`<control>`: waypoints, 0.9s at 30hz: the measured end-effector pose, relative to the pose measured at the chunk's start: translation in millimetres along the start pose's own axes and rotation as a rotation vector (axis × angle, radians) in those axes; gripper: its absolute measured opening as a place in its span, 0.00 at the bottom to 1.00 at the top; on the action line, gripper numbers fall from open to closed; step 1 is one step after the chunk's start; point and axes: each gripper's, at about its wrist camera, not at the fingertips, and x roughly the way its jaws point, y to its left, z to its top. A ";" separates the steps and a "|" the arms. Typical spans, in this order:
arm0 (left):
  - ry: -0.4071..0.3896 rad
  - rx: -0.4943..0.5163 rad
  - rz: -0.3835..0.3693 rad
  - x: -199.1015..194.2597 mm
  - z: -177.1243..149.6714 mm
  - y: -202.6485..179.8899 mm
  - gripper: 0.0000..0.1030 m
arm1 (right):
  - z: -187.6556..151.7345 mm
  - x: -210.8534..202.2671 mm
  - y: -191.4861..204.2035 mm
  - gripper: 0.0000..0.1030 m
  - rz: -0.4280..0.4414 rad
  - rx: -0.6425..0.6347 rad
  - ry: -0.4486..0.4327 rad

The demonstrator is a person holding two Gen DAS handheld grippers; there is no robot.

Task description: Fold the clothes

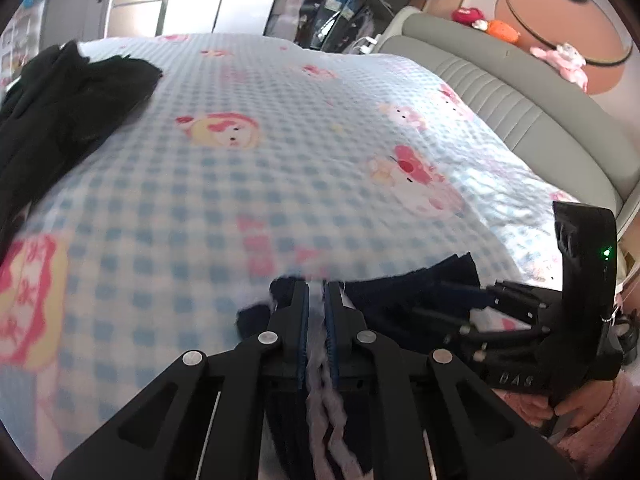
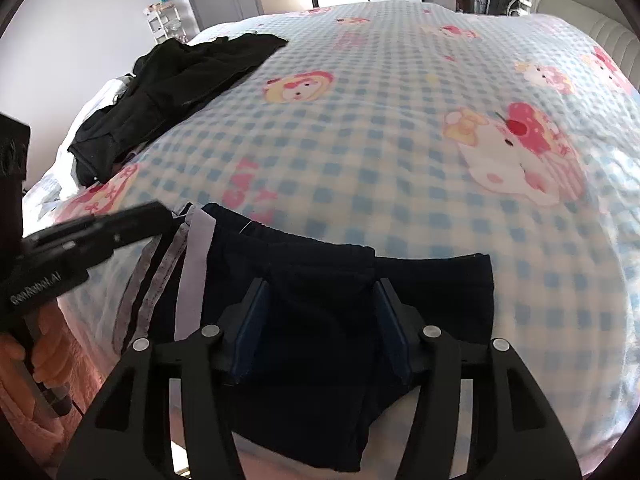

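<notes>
**Left side seam pinched, right jaws waiting over the waistband**

My left gripper (image 1: 317,292), at lower centre of the left wrist view, is clamped on the pale striped side seam (image 1: 318,364) of the navy shorts (image 2: 320,280); the fabric runs between the pads and hangs below. In the right wrist view my right gripper (image 2: 320,312) sits lower centre, its jaws parted to either side of a dark fold under the waistband (image 2: 352,248), and I cannot tell whether the pads touch the cloth. The shorts lie at the near edge of the checked blanket (image 2: 400,152). A black garment (image 2: 172,92) lies well apart, upper left. To fold cleanly, I judge I should close the right jaws on the waistband, level with the left grip, before lifting, keeping the seam taut so the halves meet squarely.
</notes>
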 end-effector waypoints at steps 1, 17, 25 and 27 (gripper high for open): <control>0.004 -0.002 -0.003 7.3 1.2 1.6 0.09 | 0.7 4.4 -3.4 0.53 0.012 0.027 0.018; 0.070 -0.074 -0.053 5.2 -23.5 8.3 0.38 | -4.3 -2.2 -31.1 0.29 0.046 0.158 -0.054; 0.116 -0.092 -0.098 9.8 -32.2 4.8 0.07 | -7.6 -14.0 -37.1 0.31 0.051 0.174 -0.068; 0.127 -0.073 -0.086 5.3 -35.2 0.6 0.07 | -8.0 -12.8 -36.4 0.31 0.046 0.170 -0.065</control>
